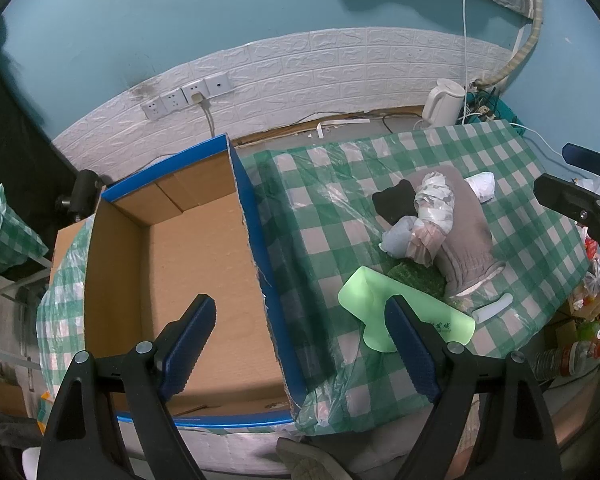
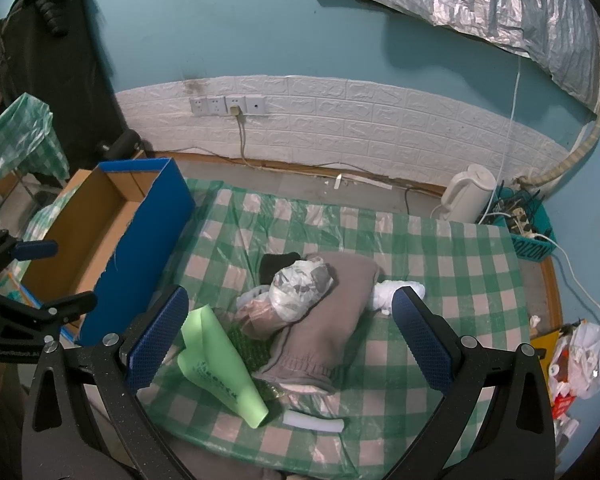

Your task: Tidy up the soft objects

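A pile of soft things lies on the green checked tablecloth (image 2: 440, 248): a grey-brown garment (image 2: 328, 316), a patterned white bundle (image 2: 300, 288), a black cloth (image 2: 276, 264), a white cloth (image 2: 388, 294), a light green sheet (image 2: 216, 364) and a dark green mat (image 2: 248, 344). The pile also shows in the left wrist view (image 1: 452, 220). An open cardboard box (image 1: 188, 264) with blue outer walls stands left of the pile. My left gripper (image 1: 300, 344) is open above the box's right wall. My right gripper (image 2: 288, 336) is open above the pile.
A white foam strip (image 2: 314, 420) lies near the table's front edge. A white kettle (image 2: 466, 192) and a teal basket of cables (image 2: 528, 228) stand at the back right. Wall sockets (image 2: 228, 105) sit on the white brick panel. Bags and bottles lie right of the table (image 2: 580, 356).
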A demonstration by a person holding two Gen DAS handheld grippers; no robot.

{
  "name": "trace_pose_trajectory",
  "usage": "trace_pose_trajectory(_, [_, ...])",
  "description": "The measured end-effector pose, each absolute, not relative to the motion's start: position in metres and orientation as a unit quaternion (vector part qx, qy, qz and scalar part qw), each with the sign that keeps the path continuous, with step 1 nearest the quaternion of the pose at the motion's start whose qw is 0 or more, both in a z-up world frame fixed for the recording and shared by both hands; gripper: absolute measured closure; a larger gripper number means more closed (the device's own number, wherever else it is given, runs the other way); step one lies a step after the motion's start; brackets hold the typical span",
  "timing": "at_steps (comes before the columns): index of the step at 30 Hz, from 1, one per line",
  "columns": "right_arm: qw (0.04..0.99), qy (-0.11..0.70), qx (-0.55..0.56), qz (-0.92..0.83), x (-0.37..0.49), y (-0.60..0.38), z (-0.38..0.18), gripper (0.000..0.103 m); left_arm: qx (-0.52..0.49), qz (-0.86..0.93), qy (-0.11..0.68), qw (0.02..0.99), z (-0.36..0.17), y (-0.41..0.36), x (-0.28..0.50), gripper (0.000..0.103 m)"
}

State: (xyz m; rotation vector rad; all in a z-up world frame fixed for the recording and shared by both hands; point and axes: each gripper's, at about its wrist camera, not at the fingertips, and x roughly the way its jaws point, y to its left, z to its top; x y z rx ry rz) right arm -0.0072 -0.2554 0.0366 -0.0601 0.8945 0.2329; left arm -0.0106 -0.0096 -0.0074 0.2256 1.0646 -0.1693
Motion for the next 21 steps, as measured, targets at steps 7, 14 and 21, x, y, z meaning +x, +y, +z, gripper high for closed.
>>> trace_pose_trajectory(7, [0.895,0.432,-0.029,0.112,-0.0070,-0.2549,0.0364,0.002,0.107,-0.081,0.507,0.852,-0.0080,-0.0105,-0.0114,0.015])
trace_pose_trajectory(14, [0.894,0.432,-0.030,0.112,-0.0068,-0.2546,0.0363,0.002,0.107,-0.080,0.507,0.852,-0.0079,-0.0105,-0.0113,0.015])
trace_pose_trajectory(21, [0.894,0.433,-0.029,0.111,-0.0065,-0.2549,0.0361,0.002,0.107,-0.080,0.508,0.851,-0.0094,-0.0116,-0.0145,0.015])
